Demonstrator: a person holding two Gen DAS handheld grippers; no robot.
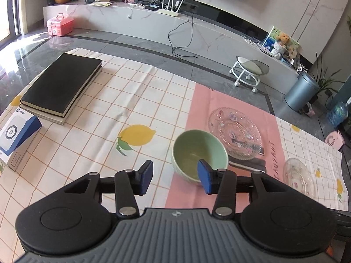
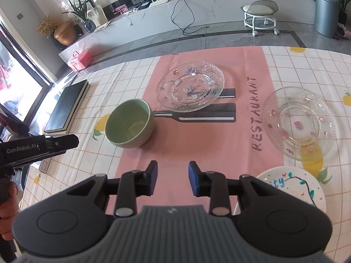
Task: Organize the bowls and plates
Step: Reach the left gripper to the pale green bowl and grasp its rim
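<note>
Green bowl (image 2: 129,123) empty on pink mat (image 2: 197,144); both hand-held grippers, left (image 1: 175,176) & right (image 2: 172,178), agape, nothing held.

Bright daylight floods in from a window (image 2: 19,83) far left of the fingers, which blows out to white. Glare streaks the glossy floor (image 1: 26,50) beyond the table and glints on the glass plate (image 2: 298,122) right of the fingers. Shadows are soft and short; a faint one lies beside the bowl (image 2: 129,125) ahead of the fingers. Fisheye distortion bends the table edge and wall lines, and the corners darken. Focus holds throughout, slightly soft at the rims.
</note>
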